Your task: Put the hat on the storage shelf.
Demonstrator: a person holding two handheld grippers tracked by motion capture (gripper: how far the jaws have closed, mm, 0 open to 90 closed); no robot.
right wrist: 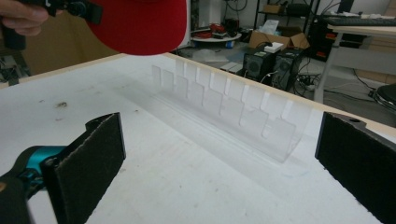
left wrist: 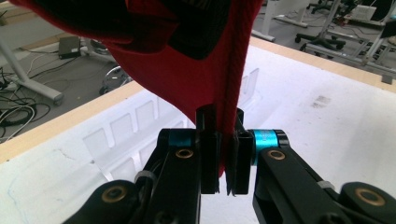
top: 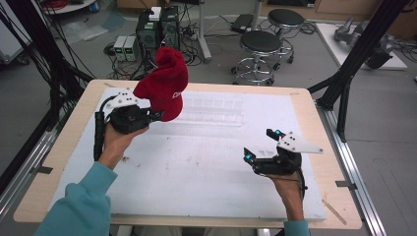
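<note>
Workshop floor with two round stools (top: pixel 260 46), computer towers (top: pixel 158 28) and loose cabling lies beyond a wooden table (top: pixel 322 142) topped by a scuffed white board (top: pixel 196 167). Clear plastic rack (top: pixel 211 112), slotted with upright dividers, lies on the board's far half, toward the middle. Red cap (top: pixel 164 83), white lettering on its side, is lifted off the surface at the far left, hanging over the rack's left end. Left gripper (left wrist: pixel 223 154), held in the person's left hand (top: pixel 118 140), has its jaws pressed together on the cap's lower edge, the fabric pinched between them. Right gripper (top: pixel 260 145), held low over the board's near right part, well apart from the cap, has its jaws spread wide with nothing between them, pointing toward the rack.
</note>
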